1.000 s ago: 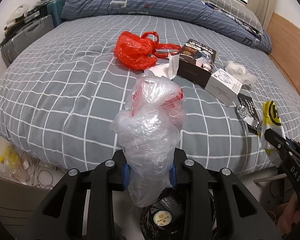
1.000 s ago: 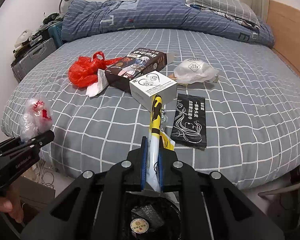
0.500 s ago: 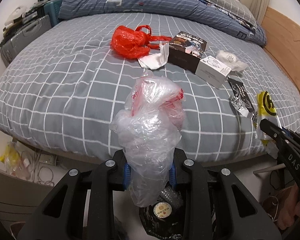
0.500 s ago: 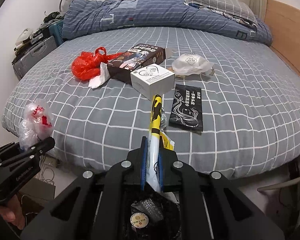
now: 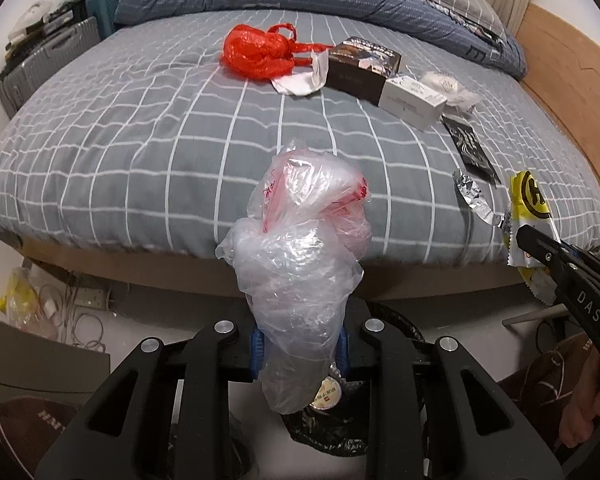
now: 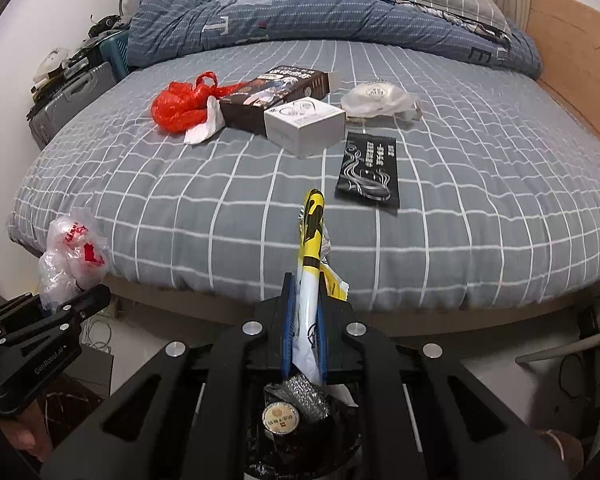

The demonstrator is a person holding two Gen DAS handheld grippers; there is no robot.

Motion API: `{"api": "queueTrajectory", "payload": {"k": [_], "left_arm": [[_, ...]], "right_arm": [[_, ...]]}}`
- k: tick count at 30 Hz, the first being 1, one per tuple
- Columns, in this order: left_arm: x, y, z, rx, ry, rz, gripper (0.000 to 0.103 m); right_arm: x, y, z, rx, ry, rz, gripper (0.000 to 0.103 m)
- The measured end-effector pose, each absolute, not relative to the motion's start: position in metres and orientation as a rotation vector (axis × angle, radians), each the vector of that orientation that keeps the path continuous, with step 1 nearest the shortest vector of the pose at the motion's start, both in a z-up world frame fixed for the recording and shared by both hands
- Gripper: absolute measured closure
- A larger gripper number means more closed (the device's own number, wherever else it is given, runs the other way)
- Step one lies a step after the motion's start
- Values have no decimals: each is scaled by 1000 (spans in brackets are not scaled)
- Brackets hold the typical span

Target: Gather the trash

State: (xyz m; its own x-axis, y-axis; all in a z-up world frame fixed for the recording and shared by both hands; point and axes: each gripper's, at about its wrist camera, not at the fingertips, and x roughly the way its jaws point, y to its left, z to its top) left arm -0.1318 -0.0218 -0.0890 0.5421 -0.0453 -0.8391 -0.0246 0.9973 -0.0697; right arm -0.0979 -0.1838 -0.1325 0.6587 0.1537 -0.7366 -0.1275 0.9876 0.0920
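Both grippers hang off the near edge of the bed [image 6: 460, 152], above a black-lined trash bin [image 6: 300, 440] on the floor.

Left gripper [image 5: 298, 354] — jaws clamped on a crumpled clear plastic bag [image 5: 300, 264] with red print; the bag stands up between the blue pads and bulges above them. Its lower end hangs over the bin opening. In the right wrist view the same bag shows at far left, pinched in the black fingers.

Right gripper [image 6: 304, 336] — jaws closed on a yellow-and-white snack wrapper [image 6: 310, 248], held edge-on and upright, its lower end just above the bin. A round gold-labelled lid [image 6: 280, 418] and a wad of crinkled film lie inside the bin.

On the grey checked sheet, well apart from both grippers:
- red plastic bag [image 6: 184, 106], knotted, with a white tissue [image 6: 204, 128] touching its right side
- dark brown carton [image 6: 276, 94] lying flat, a white box [image 6: 304, 126] against its near corner
- white face mask in clear wrap [image 6: 376, 98], beside the carton
- black sachet [image 6: 368, 168] with white print, nearer the bed edge
- scrap of silver foil [image 5: 472, 198], seen from the left wrist camera, near the bed edge just beside the yellow wrapper

A folded blue quilt [image 6: 300, 12] lies across the far end of the bed.
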Motion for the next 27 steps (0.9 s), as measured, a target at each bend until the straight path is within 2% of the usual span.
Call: {"api": "queueTrajectory", "payload": {"k": [27], "left_arm": [[-194,-25,-125,-107,1106,-6,77]], "right_arm": [[-147,-173,-181,31,1000,165,94]]}}
